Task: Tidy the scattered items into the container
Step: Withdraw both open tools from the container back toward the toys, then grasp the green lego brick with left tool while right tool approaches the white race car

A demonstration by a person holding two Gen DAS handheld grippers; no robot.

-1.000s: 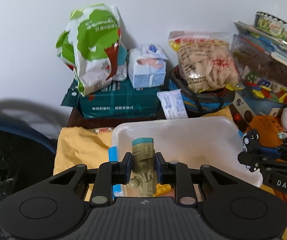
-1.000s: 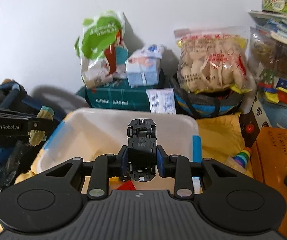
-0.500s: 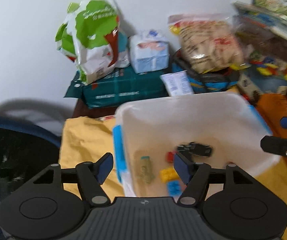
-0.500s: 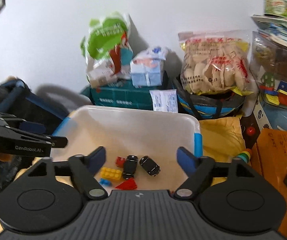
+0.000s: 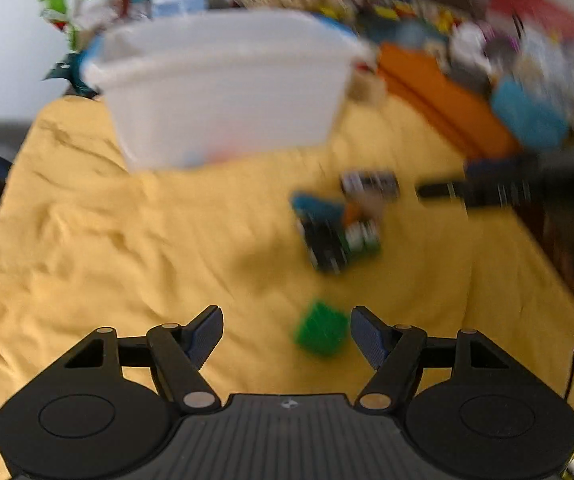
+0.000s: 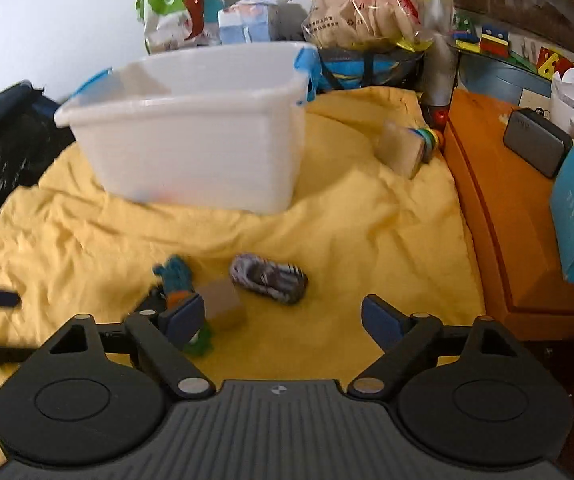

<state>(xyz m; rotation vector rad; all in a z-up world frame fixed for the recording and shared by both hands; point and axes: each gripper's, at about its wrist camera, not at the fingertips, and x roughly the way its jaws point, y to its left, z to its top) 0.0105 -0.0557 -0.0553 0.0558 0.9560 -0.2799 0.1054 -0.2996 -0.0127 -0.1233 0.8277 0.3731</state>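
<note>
Left tongs (image 5: 287,332) wide open, empty, green plastic block (image 5: 321,333) below between jaws; right tongs (image 6: 283,316) wide open, empty, above zebra-striped toy car (image 6: 269,278); translucent white plastic bin (image 6: 191,128) behind on yellow cloth (image 6: 367,220).

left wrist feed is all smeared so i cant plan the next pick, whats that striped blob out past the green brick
Observer: The right wrist view shows it sharply: a zebra-striped toy car lying on the yellow cloth.
Operator: anything right next to it
Observer: A plain wooden block lies just left of it. I cannot tell whether they touch.
Operator: is the right gripper free to take it
Observer: Yes. The right gripper has just been opening its jaws; they stand wide apart and nothing is held between them.
</note>
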